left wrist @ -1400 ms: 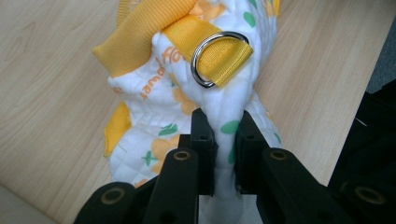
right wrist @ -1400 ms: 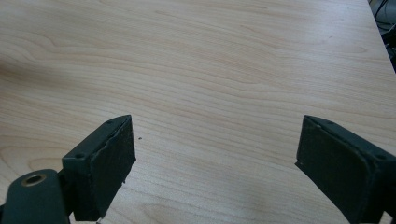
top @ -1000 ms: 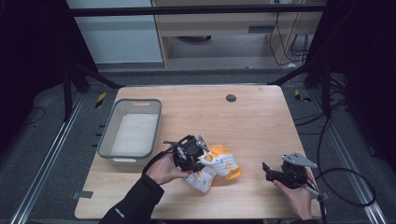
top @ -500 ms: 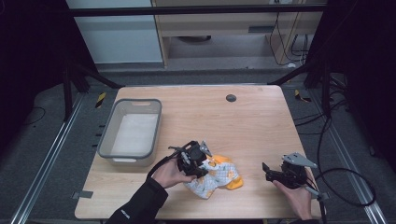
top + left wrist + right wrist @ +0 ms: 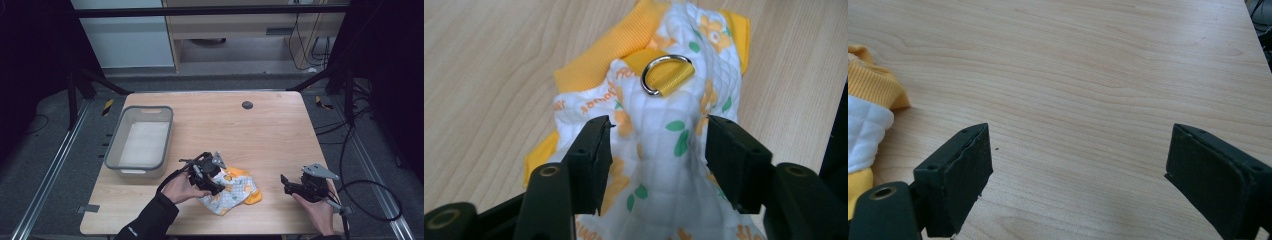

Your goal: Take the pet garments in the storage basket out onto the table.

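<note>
Quilted bib (image 5: 231,192) lies at the near middle of the bench (image 5: 280,135), the left tool (image 5: 209,176) spread wide astride a raised fold. Best to pinch low on that fold — clear of the metal ring (image 5: 667,75) — while the right tool (image 5: 295,186) waits released, well apart.

Cloth (image 5: 659,165): we saw quilted white fabric, ribbed yellow trim.
Ring (image 5: 667,74): we noted shiny metal.
Table (image 5: 280,135): we found smooth, matt wood.
Bin (image 5: 113,150): we judged translucent grey plastic.
</note>
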A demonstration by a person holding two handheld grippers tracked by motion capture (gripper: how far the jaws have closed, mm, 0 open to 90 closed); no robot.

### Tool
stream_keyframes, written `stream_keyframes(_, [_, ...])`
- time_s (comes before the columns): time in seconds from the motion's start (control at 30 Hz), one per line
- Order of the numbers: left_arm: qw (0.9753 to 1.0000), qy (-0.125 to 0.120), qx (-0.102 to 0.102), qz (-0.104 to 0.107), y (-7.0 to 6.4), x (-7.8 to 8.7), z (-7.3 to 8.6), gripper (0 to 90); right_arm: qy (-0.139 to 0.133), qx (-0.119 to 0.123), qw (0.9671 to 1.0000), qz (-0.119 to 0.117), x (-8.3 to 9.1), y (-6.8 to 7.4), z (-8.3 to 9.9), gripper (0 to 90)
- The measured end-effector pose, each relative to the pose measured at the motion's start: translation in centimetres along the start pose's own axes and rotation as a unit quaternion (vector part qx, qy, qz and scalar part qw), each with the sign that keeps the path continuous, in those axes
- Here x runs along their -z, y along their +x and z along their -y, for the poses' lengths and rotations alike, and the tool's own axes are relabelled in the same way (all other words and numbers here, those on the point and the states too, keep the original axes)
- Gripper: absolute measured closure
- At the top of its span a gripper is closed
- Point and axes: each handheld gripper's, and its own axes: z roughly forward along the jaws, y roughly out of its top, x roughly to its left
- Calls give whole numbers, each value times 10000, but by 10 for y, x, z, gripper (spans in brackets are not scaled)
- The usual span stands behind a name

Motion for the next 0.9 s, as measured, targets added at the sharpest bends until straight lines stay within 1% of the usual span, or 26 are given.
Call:
stream_keyframes(0.03, [10000,-49,11,3,0,2,0,417,-9,34,10000,12,0,0,0,111])
stream_keyframes(0.17, [9995,-302,73,-32,0,13,4,386,-6,33,10000,8,-1,0,0,111])
stream_keyframes(0.27, [9989,-455,103,-102,0,21,7,360,-5,22,10000,1,0,0,0,111])
stream_keyframes(0.4, [9969,-711,244,-239,1,33,15,320,-8,24,10000,10,0,0,0,110])
stream_keyframes(0.47, [9960,-791,287,-288,3,37,20,310,-6,12,10000,4,0,0,0,110])
stream_keyframes(0.5, [9953,-843,326,-352,3,40,23,306,1,-7,10000,-3,0,0,0,110])
stream_keyframes(0.57, [9938,-949,395,-418,5,45,29,295,3,-11,10000,2,0,0,0,109])
stream_keyframes(0.6, [9927,-1027,432,-458,5,47,32,290,3,-17,10000,5,0,0,1,109])
stream_keyframes(0.7, [9889,-1261,550,-560,5,53,41,280,-5,-24,10000,1,0,-1,1,109])
stream_keyframes(0.77, [9862,-1419,638,-572,6,57,47,277,-5,-27,10000,0,0,-1,1,109])
stream_keyframes(0.83, [9834,-1538,737,-622,8,61,53,277,7,-25,10000,-1,0,0,1,109])
stream_keyframes(0.9, [9811,-1612,819,-683,9,63,59,277,22,-45,10000,-20,0,0,1,108])
